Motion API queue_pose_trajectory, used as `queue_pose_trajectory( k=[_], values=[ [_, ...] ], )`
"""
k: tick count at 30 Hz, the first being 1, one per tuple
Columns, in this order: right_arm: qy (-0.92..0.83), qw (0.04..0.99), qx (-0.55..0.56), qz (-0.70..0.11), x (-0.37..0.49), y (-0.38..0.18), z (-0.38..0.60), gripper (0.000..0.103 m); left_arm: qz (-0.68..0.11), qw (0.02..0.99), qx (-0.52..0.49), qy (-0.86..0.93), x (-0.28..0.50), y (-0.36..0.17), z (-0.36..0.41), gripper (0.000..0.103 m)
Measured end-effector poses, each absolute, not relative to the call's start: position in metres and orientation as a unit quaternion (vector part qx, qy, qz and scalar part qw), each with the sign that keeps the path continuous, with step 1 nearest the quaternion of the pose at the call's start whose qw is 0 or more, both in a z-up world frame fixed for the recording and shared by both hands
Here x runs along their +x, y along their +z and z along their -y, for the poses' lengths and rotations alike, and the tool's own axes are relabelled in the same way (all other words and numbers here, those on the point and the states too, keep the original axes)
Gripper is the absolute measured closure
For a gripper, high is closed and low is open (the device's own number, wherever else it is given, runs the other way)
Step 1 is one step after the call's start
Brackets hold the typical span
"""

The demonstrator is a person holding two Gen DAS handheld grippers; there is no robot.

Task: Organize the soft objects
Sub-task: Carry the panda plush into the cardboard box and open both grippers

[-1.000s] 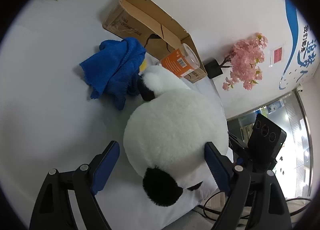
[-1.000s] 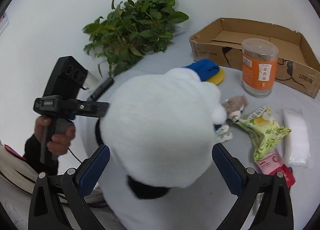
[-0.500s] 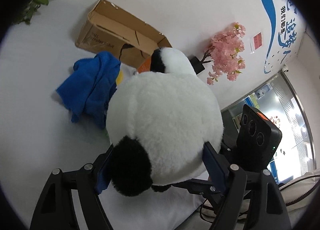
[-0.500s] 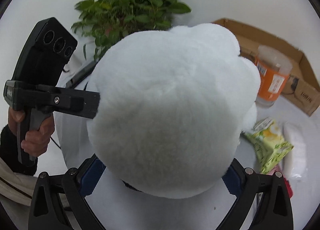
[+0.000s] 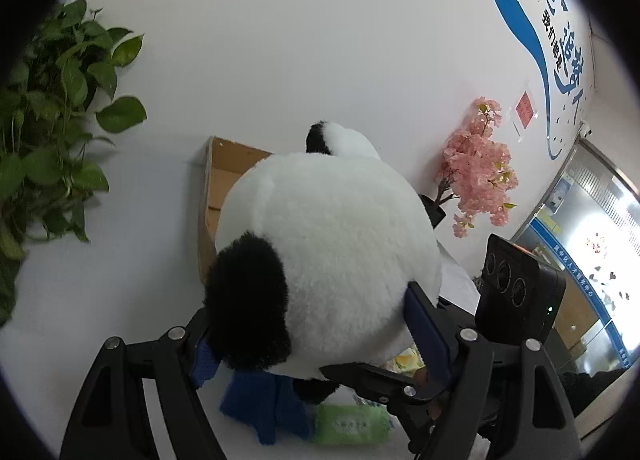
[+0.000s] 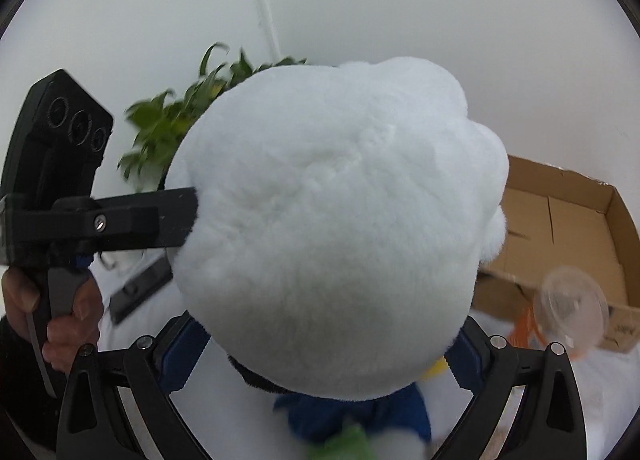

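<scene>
Panda plush (image 5: 332, 248), resting on the table a second ago, is now lifted, clamped between both the left gripper (image 5: 308, 330) and right gripper (image 6: 320, 352), toward the far cardboard box (image 6: 560, 227).

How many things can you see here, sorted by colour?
Black and white: 1, the panda plush
Blue: 1, the cloth
Green: 2, the leafy plant and the soft packet
Pink: 1, the blossom tree
Brown: 1, the cardboard box
Orange with clear lid: 1, the jar
Total: 7
</scene>
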State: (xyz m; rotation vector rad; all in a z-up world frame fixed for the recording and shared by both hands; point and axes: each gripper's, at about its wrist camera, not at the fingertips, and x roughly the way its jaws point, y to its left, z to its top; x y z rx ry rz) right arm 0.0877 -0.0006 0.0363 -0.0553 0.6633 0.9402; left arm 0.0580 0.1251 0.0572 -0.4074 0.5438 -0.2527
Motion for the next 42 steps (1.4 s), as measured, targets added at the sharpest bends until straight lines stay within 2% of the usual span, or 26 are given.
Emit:
queue_pose_trajectory(
  k=[7,14,16,19,23,30,36,42],
  values=[
    [0.407,0.863,0.029,-0.297,0.196,0.045,-0.041,0.000,-0.277,0.937,-0.156,-0.143,0.164,0.079,-0.151,0.024],
    [0.298,0.906,0.066,-0.294,0.301,0.048,-0.051,0.000,-0.324,0.909,-0.174,-0.197,0.273,0.052,-0.160,0.025],
    [0.243,0.915,0.059,-0.316,0.329,0.040,-0.060,0.000,-0.340,0.891,-0.206,-0.216,0.302,0.032,-0.166,0.037],
    [0.182,0.895,0.066,-0.402,0.375,0.012,-0.071,0.001,-0.368,0.872,-0.249,-0.204,0.328,0.000,-0.174,0.038],
    [0.172,0.896,0.026,-0.409,0.360,-0.019,-0.073,0.001,-0.381,0.870,-0.252,-0.188,0.328,-0.015,-0.176,0.038],
    [0.178,0.902,-0.029,-0.392,0.316,-0.006,-0.069,0.000,-0.371,0.897,-0.196,-0.138,0.289,0.003,-0.185,0.038],
    [0.204,0.906,-0.039,-0.369,0.271,0.011,-0.056,0.000,-0.335,0.923,-0.166,-0.095,0.227,0.024,-0.179,0.028],
    [0.186,0.890,-0.060,-0.412,0.271,-0.022,-0.062,0.002,-0.335,0.927,-0.165,-0.046,0.189,0.019,-0.184,0.028]
  ],
)
